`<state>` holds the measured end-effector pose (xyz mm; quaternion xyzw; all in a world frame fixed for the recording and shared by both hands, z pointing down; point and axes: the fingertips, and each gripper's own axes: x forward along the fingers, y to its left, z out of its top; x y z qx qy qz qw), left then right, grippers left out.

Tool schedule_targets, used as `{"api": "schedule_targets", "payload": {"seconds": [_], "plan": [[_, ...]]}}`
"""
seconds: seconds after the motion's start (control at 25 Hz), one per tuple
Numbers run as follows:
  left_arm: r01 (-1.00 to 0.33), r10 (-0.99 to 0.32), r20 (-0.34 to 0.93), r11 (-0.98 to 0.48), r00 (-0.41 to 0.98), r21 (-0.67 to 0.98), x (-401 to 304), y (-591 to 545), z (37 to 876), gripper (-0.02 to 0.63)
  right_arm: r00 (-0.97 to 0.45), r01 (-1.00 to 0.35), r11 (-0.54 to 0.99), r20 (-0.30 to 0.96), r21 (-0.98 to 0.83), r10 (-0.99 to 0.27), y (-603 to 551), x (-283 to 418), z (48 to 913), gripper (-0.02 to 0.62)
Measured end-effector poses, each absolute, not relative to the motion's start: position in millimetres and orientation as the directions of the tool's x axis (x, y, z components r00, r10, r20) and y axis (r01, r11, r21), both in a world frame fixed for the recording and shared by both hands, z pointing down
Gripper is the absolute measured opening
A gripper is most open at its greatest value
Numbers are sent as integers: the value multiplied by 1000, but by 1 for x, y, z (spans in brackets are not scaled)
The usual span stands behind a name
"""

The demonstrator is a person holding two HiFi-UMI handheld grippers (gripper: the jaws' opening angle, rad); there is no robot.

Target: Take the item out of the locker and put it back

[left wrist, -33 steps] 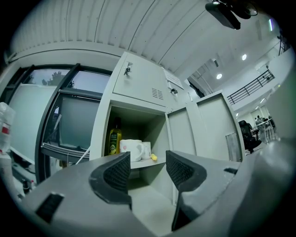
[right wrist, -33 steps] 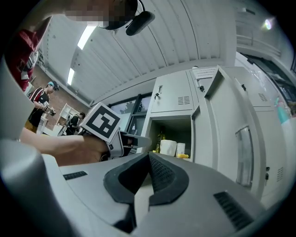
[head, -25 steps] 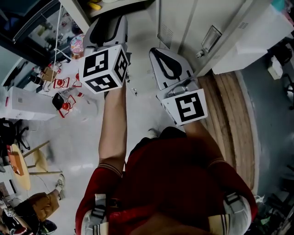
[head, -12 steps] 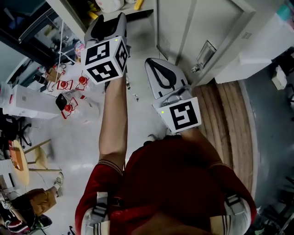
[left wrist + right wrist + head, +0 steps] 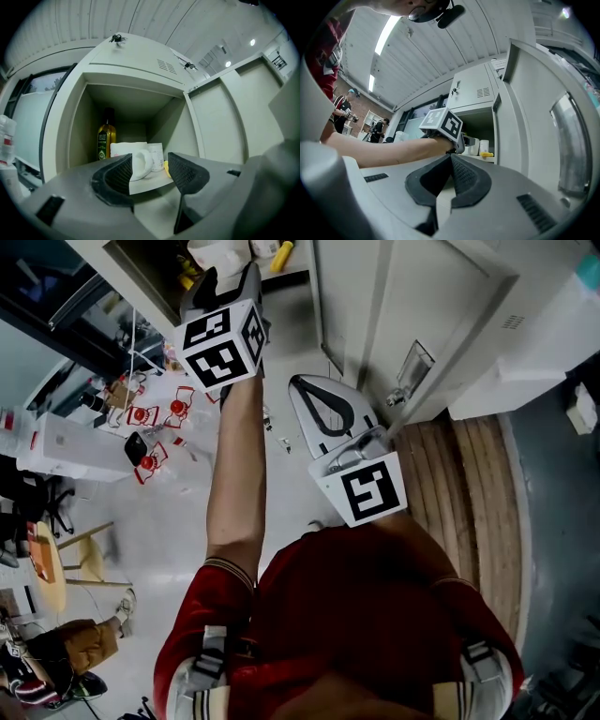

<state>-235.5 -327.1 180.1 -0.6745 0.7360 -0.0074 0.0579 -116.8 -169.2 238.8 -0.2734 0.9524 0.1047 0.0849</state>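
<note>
Holds the right hand-held gripper (image 5: 450,174) low and back, beside a shut door (image 5: 412,296), with jaws pressed together on nothing. Raises the left hand-held gripper (image 5: 149,171) to the open locker (image 5: 70,122), with jaws a moderate gap apart and gripping nothing. Frames, just beyond those jaws, a white mug (image 5: 136,157) standing on the shelf (image 5: 146,183) near its front edge. Shows a white jar (image 5: 156,157) just beside the mug, a yellow thing (image 5: 166,168) to the right, and an oil bottle (image 5: 106,139) upright at the back left.

Locker (image 5: 174,125) front open and clear, mug (image 5: 138,155), jar (image 5: 157,156), bottle (image 5: 106,138) crowding shelf
</note>
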Motion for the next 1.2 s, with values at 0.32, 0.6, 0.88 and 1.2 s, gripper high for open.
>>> {"api": "schedule_targets", "payload": {"seconds": [0.32, 0.6, 0.88, 1.2], "plan": [[-984, -986, -63, 157, -152, -87, -246, -348, 183, 219, -855, -511, 841, -206, 177, -476, -171, -112, 244, -3], [-977, -980, -56, 194, -190, -89, -253, -358, 183, 219, -864, -496, 849, -199, 181, -462, -172, -111, 246, -3], [-972, -977, -52, 213, -208, -99, -261, -359, 184, 218, -876, -476, 858, -190, 192, -443, -170, -115, 249, -3], [-967, -970, -63, 238, -233, -86, -277, -347, 184, 198, -886, -458, 865, -182, 204, -426, -167, -120, 250, -3]]}}
